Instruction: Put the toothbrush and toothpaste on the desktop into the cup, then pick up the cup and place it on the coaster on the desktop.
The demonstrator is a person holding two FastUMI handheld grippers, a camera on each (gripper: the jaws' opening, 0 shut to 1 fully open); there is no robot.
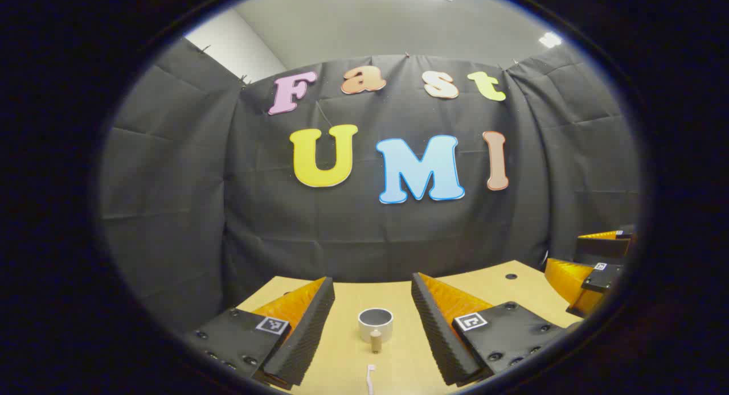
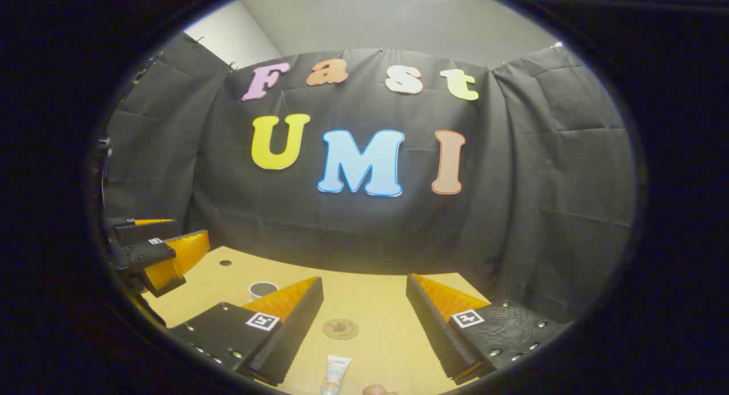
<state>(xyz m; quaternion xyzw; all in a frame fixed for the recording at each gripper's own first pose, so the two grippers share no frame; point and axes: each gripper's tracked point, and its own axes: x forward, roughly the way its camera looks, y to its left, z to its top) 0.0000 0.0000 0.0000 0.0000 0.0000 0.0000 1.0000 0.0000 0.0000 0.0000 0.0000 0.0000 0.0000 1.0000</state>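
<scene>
Grippers both stand released, fingers spread wide, holding nothing.

Left gripper view: the left gripper [image 1: 373,321], with black ribbed pads on orange fingers, hangs over the light wooden desktop [image 1: 512,287]. The white round cup [image 1: 376,324] with a dark inside stands upright between the two fingers, apart from both, at twelve o'clock from the claw's gap. A small beige knob-like piece [image 1: 376,339] shows at the cup's six o'clock side; whether it is a handle I cannot tell. The slim white toothbrush [image 1: 371,378] lies flat on the desktop at six o'clock from the cup, near it but not touching, its length running toward the viewer and cut off at the bottom edge. The right gripper [image 1: 592,270] shows at three o'clock, well apart from the cup.

Right gripper view: the right gripper [image 2: 364,318] is likewise spread over the desktop. The round brown coaster [image 2: 340,328] lies flat between its fingers, nearer the nine o'clock finger, touching neither. The white toothpaste tube [image 2: 336,375] lies at six o'clock from the coaster, near it, cut off at the bottom. The cup stands at ten o'clock, partly behind the nine o'clock finger, well apart from the coaster. The left gripper shows farther off at nine o'clock.
</scene>
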